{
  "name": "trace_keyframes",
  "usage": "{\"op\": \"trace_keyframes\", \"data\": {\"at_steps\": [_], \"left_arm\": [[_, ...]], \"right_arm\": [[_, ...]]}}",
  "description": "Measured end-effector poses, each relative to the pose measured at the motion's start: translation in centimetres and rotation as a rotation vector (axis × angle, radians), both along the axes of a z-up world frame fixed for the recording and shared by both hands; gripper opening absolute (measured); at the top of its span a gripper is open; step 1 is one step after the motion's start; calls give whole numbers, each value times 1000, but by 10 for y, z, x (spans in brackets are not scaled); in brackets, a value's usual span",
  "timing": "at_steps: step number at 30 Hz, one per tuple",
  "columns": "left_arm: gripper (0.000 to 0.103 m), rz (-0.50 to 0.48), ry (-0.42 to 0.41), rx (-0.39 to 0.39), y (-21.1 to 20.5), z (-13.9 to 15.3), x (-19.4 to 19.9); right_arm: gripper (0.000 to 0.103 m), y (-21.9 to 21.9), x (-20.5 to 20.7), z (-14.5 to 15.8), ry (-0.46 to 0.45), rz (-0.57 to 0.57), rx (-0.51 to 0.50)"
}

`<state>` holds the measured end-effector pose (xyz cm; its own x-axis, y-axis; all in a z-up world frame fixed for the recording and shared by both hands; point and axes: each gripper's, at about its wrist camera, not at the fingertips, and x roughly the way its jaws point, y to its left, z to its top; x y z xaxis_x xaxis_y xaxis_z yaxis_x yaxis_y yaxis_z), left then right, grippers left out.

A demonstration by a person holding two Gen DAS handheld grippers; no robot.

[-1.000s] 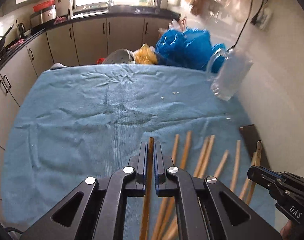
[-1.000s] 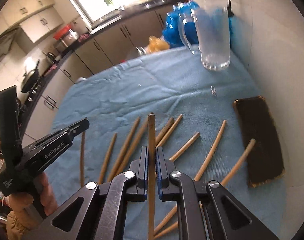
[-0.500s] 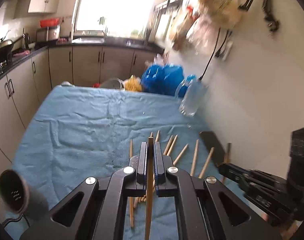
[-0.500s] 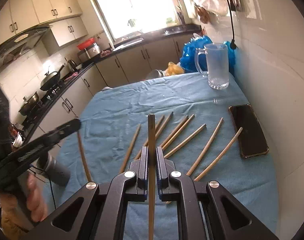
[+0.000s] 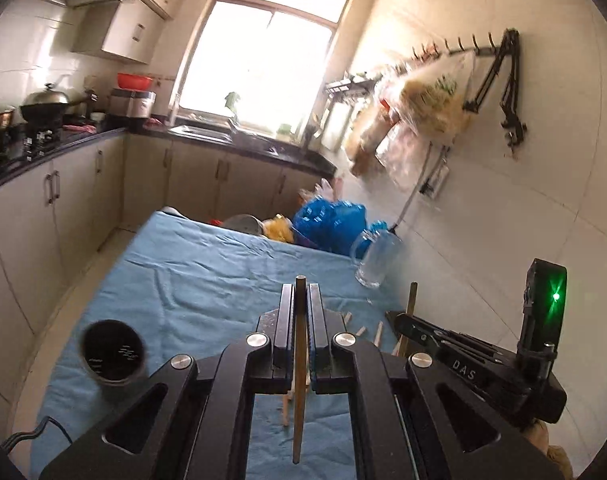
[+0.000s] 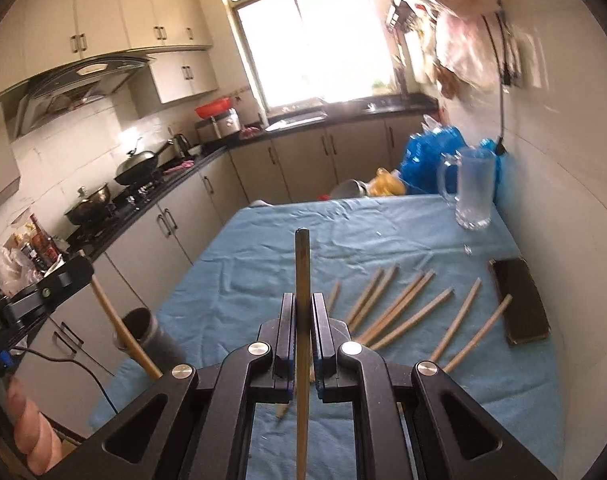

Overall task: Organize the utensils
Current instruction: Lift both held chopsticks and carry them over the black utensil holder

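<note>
Wooden chopsticks are the business here, and each hand-held gripper now carries one. The left hand-held gripper [image 5: 301,320] has its jaws pressed together on a single chopstick [image 5: 299,380] that runs up between the pads and pokes out past the tips. The right hand-held gripper [image 6: 302,328] pinches a second, darker chopstick [image 6: 302,320] the same way.

What has changed over the last second is height and aim. A second ago both cameras looked closely down at the blue cloth and the row of sticks; now both look out across the kitchen towards the window, with the cloth-covered tabletop [image 6: 263,248] well below. Both chopsticks have come up off the cloth with the grippers, and neither grip has loosened on the way.

A dark cylindrical holder [image 5: 113,352] has also come into view at the near left edge of the tabletop, its open mouth facing up. In the right wrist view the left gripper's chopstick hangs just beside that holder [image 6: 143,332], apart from its rim as far as can be told.

The picking step therefore looks finished, and carrying to the holder looks like the step in hand. Most of the job remains: about nine loose chopsticks [image 6: 407,308] lie fanned on the cloth near a black phone [image 6: 519,300], with a glass mug [image 6: 473,188] farther back.
</note>
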<state>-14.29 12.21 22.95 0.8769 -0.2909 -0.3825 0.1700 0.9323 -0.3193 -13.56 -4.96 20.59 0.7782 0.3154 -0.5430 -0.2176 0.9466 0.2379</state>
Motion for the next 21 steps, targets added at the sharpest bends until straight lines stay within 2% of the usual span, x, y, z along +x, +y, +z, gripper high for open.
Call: {"op": "trace_keyframes", "data": {"at_steps": [4,10,15,21], "left_arm": [[5,59,-47,-13,31,14,-22],[5,113,-111,-90,86,39,-37],[5,192,-173,-39,119,56,-34],[5,270,-135,0,154,52,-1]], "right_arm": [[7,25,1,10,-51,38,19],[7,76,10,30,-115,121,48],[7,117,26,53,-178,176,97],[7,164,58,65,-225,212,189]]}}
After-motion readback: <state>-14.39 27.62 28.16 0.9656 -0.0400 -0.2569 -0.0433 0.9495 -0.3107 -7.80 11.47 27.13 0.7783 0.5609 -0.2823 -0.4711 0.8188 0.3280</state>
